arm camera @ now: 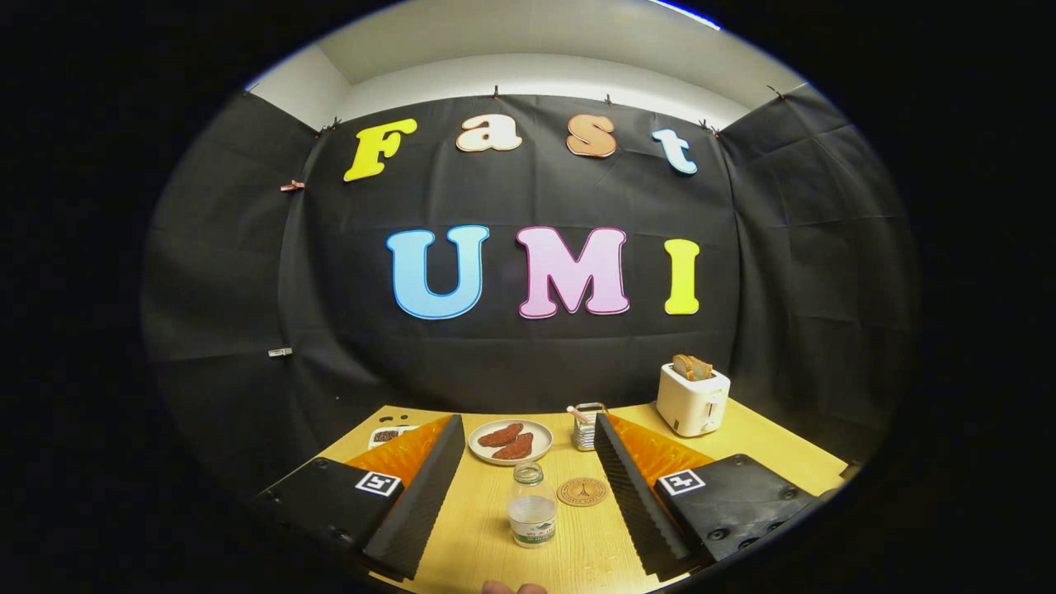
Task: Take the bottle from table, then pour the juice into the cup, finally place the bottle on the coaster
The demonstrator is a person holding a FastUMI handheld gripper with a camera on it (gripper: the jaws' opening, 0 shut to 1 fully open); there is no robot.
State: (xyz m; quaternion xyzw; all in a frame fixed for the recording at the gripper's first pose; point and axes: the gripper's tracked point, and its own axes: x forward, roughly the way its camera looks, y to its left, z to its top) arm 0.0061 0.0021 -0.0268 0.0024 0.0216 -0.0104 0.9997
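The wooden table [742,441] is seen with a toaster [691,399] at the back. The gripper [528,474] is spread wide, nothing held. The bottle [532,516] is stood upright right between the fingers, slightly ahead, so probably just a straight push forward is needed. The coaster [582,492] is parked just beside it, and what looks like the cup [587,426] is beyond that.

No readable text: the bottle [532,505] label and coaster [582,492] emblem are blurred.

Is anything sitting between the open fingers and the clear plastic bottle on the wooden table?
Nothing visible. The clear plastic bottle stands upright between the two spread fingers, with bare wooden table before it. The round cork coaster lies just beside it.
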